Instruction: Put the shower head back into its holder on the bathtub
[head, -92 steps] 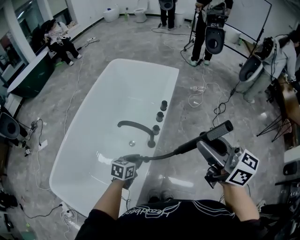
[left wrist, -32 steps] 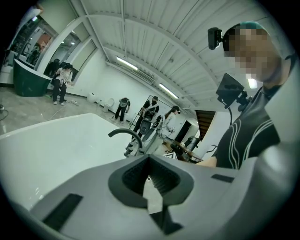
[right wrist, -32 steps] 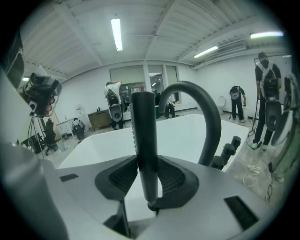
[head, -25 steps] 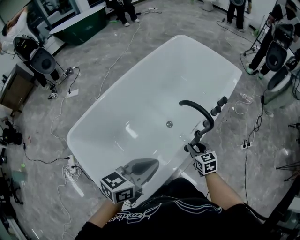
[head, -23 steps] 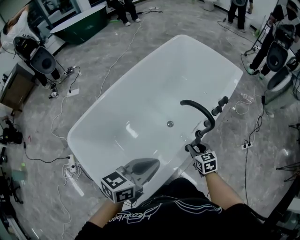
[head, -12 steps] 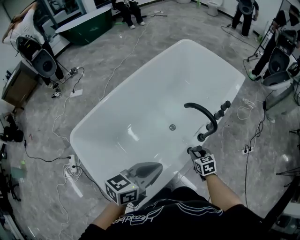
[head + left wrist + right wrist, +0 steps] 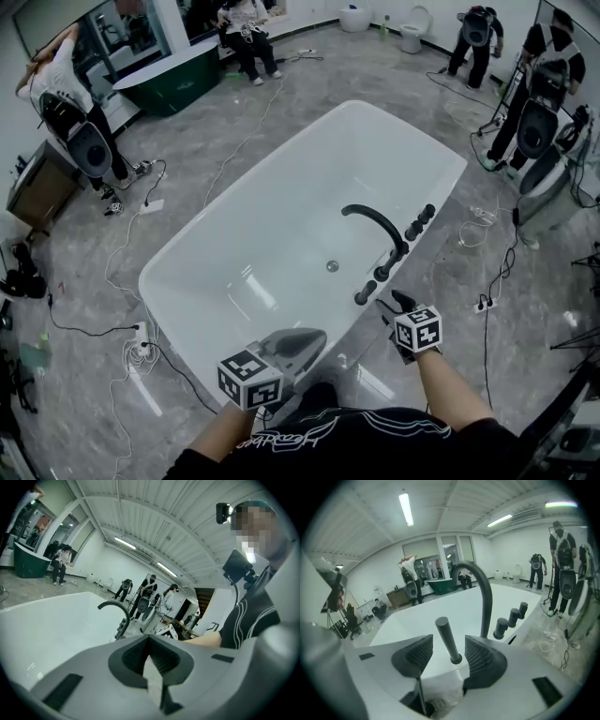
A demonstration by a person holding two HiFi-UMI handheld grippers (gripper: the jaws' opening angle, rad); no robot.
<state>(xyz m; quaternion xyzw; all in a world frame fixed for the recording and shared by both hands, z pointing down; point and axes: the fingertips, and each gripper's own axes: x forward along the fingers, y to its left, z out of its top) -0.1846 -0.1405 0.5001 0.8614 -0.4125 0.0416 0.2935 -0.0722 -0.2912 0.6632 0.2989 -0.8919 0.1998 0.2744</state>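
The dark shower head (image 7: 447,638) stands as a slim rod in its holder on the rim of the white bathtub (image 7: 281,187), close beside the black curved faucet (image 7: 376,225). In the head view the shower head (image 7: 364,293) is just ahead of my right gripper (image 7: 389,306). The rod sits between the jaws of my right gripper (image 7: 451,654), which have just been opening; neither pad touches it. My left gripper (image 7: 312,338) hovers over the near rim. In its own view the left gripper (image 7: 149,651) is shut and empty.
Three dark knobs (image 7: 418,221) line the rim past the faucet. Cables (image 7: 487,305) trail over the grey floor on both sides. People and equipment stand at the back right (image 7: 534,112) and back left (image 7: 75,122). A dark green tub (image 7: 169,80) sits far left.
The right jaws spread off the shower head's handle, and that gripper drew back and up from it. The left gripper shifted a little along the near rim. The head view swung.
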